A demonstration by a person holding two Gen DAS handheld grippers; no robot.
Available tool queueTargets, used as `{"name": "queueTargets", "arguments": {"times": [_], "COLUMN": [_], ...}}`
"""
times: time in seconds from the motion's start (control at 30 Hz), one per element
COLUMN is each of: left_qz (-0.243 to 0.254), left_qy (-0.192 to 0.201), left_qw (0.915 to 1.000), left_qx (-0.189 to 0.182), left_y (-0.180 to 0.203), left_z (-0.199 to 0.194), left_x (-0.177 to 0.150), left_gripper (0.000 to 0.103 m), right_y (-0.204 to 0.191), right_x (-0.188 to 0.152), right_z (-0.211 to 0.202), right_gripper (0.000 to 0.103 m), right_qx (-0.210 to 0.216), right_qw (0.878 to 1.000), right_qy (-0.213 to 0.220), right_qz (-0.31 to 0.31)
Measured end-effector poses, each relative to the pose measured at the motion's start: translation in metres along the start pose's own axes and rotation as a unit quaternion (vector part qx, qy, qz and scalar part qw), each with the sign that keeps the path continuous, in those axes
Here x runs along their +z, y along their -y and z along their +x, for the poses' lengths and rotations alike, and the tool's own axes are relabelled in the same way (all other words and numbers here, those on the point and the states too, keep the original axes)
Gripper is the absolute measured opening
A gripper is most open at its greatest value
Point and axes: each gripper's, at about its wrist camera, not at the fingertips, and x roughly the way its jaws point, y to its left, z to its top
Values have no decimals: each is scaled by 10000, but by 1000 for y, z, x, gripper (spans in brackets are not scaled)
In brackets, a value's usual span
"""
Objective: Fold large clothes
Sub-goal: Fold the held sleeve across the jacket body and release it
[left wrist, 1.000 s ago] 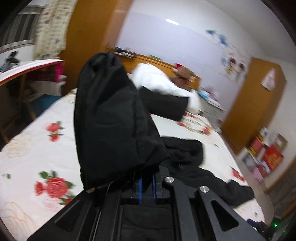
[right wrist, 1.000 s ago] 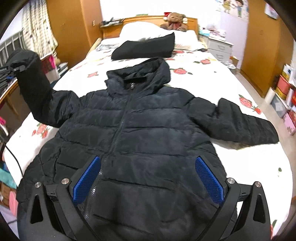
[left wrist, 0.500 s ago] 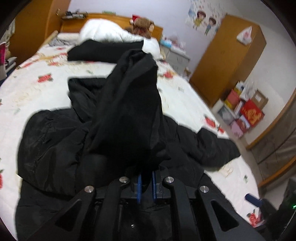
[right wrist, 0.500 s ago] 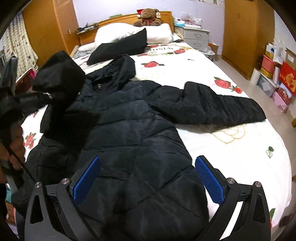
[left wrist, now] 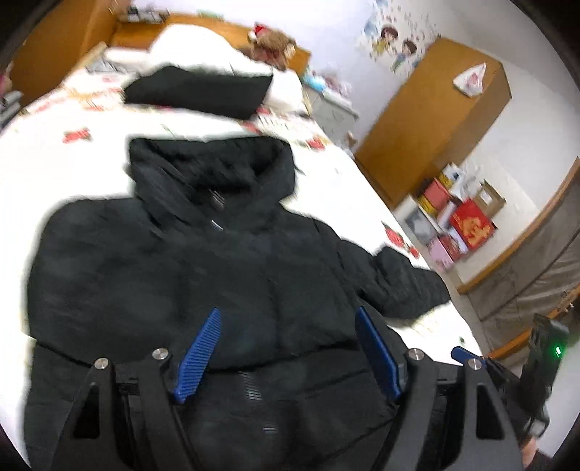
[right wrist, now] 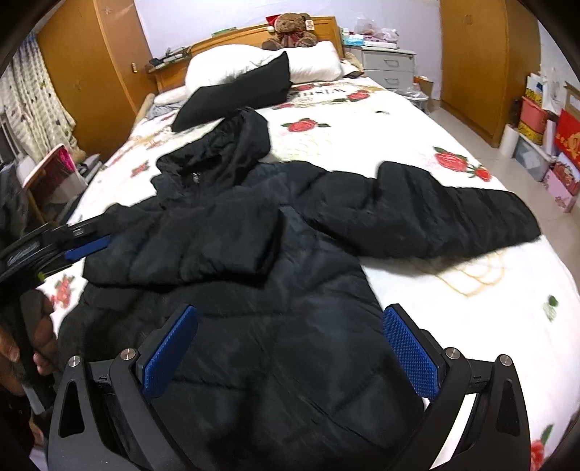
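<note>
A black hooded puffer jacket lies face up on the bed, hood toward the headboard; it also shows in the left wrist view. Its left sleeve lies folded across the chest. Its right sleeve stretches out to the right over the sheet. My left gripper is open and empty just above the folded sleeve; it also shows at the left edge of the right wrist view. My right gripper is open and empty over the jacket's lower front.
The bed has a white rose-patterned sheet. A folded black garment leans on white pillows with a teddy bear behind. Wardrobes, a nightstand and boxes stand to the right.
My left gripper carried the left sleeve across the jacket's chest, opened and let it go. The sleeve now rests on the chest. The right gripper stayed open over the hem.
</note>
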Motion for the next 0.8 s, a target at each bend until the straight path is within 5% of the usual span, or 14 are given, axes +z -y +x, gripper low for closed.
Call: {"name": "queueTargets", "arguments": {"times": [0.1, 0.17, 0.23, 0.3, 0.37, 0.47, 0.6, 0.8], "left_qz": [190, 132, 38, 38, -64, -536, -210, -200], "left_qy": [299, 304, 281, 247, 126, -365, -620, -536], "left_qw": [9962, 9919, 9893, 9857, 9830, 9828, 9817, 9836], "left_qx": [792, 1228, 1429, 1669, 1829, 1728, 1786, 1710], "left_y": [-32, -59, -80, -96, -115, -140, -127, -110], "left_z": [-22, -26, -23, -9, 8, 49, 82, 48], "left_x": [8, 14, 19, 22, 21, 14, -3, 2], "left_gripper": [78, 77, 77, 76, 74, 70, 75, 72], "right_y": [-13, -24, -35, -44, -49, -45, -25, -21], "right_x": [16, 27, 38, 46, 50, 47, 49, 52], "right_z": [21, 40, 61, 79, 100, 146, 163, 136], "right_gripper": [101, 86, 45, 30, 30, 30, 27, 30], "right_qx": [209, 298, 265, 212, 337, -91, -205, -231], "right_qw": [9998, 9994, 9993, 9993, 9984, 9949, 9935, 9939], "right_qy": [-59, -146, -194, -198, -358, -905, -1079, -1036], "right_qz": [-44, -104, -183, -232, -281, -445, -287, -305]}}
